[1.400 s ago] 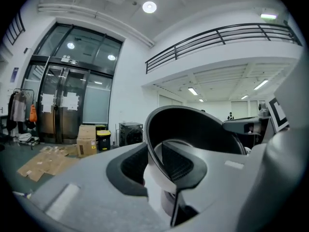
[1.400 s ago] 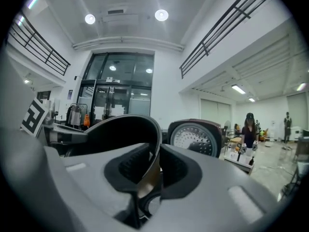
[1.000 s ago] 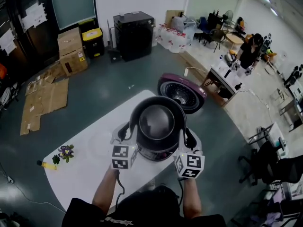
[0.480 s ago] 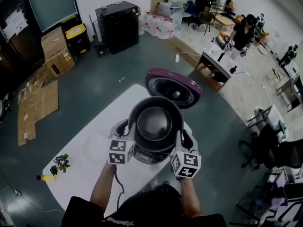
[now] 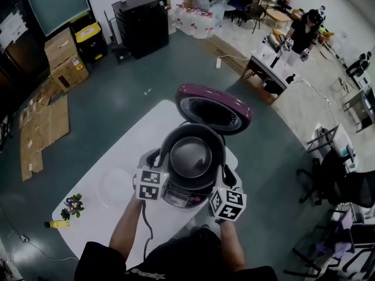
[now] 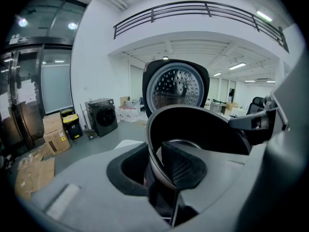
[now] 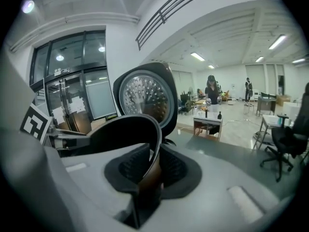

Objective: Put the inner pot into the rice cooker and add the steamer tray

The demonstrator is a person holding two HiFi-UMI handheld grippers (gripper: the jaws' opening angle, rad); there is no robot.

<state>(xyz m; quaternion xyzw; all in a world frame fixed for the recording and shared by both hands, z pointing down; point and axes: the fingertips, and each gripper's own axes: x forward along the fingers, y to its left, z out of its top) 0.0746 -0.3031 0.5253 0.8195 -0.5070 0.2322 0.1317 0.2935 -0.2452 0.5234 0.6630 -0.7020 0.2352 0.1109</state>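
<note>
One white, rounded surface (image 5: 99, 212) stands on a grey-green floor (image 5: 129, 92) in a large, open workroom. On the far left we count two stacked cardboard boxes (image 5: 64, 57), one yellow-lidded bin (image 5: 91, 40) and one black cabinet (image 5: 140, 19), with flattened cardboard sheets (image 5: 41, 127) lying on the floor nearer us. On the far right one person in dark clothes (image 5: 304, 31) stands by a small white desk (image 5: 269, 60), and one black office chair (image 5: 345, 186) stands on the near right.

On the surface we count one rice cooker with a silver front panel (image 5: 179, 196), its purple round lid (image 5: 214, 107) swung open on the far side, and one small bunch of purple flowers (image 5: 73, 204) at the near left edge. One dark metal inner pot (image 5: 190, 157) sits in the cooker's round opening; we cannot tell if it is fully seated.

Both claws are at work. Our left claw (image 6: 154, 170) is clenched on the pot's left rim, and our right claw (image 7: 152, 170) is clenched on its right rim.
</note>
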